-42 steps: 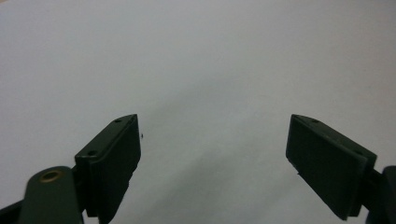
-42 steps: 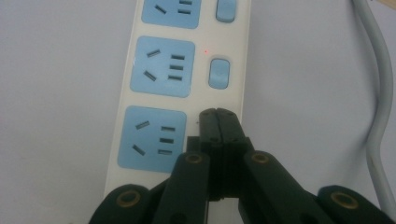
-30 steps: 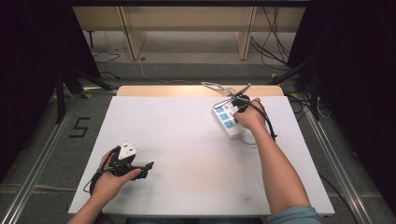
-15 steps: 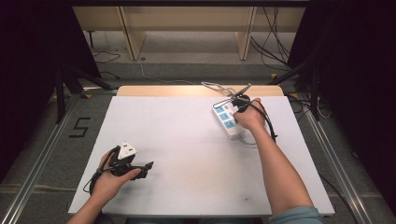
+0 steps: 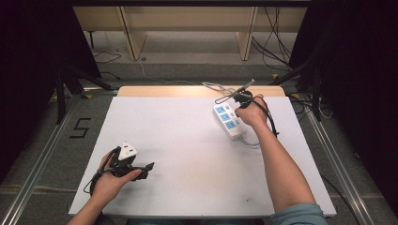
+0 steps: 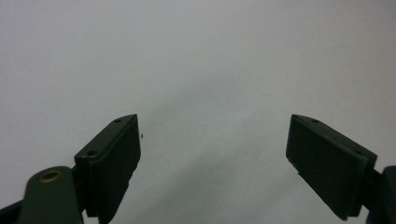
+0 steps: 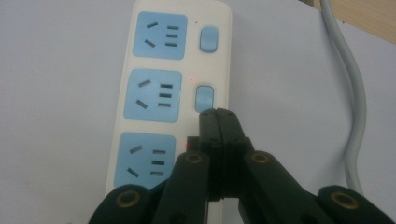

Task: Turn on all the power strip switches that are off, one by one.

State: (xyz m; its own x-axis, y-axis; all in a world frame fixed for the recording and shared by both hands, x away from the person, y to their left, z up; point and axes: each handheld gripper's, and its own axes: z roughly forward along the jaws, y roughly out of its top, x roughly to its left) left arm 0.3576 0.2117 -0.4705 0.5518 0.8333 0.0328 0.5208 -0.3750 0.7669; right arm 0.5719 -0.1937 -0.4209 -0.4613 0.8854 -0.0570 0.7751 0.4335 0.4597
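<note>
We saw the white power strip (image 5: 228, 121) lying near the far right corner of the white table (image 5: 187, 140), angled a little, with its three blue sockets in a row and a blue switch beside each. In the right gripper view the strip (image 7: 173, 88) ran away from the camera, and the right gripper (image 7: 218, 113) had its two black jaws pressed flat together with nothing between them, their joined tips resting at the near edge of the middle switch (image 7: 205, 97) (whether they actually pressed it down we could not tell). Small red lights (image 7: 191, 79) glowed beside the middle socket (image 7: 152, 95) and again just left of the jaw tips. The grey cord (image 7: 355, 98) of the strip curved along the right side of that view, apart from the jaws. From above, the right gripper (image 5: 239, 104) sat at the far end of the strip with the right hand (image 5: 253, 112) wrapped around it. The left gripper (image 5: 149, 167) lay low over the near left part of the table, well apart from the strip, held in the left hand (image 5: 112, 180); in its own view its jaws stood wide apart over bare white tabletop (image 6: 210, 70), gripping nothing.
</note>
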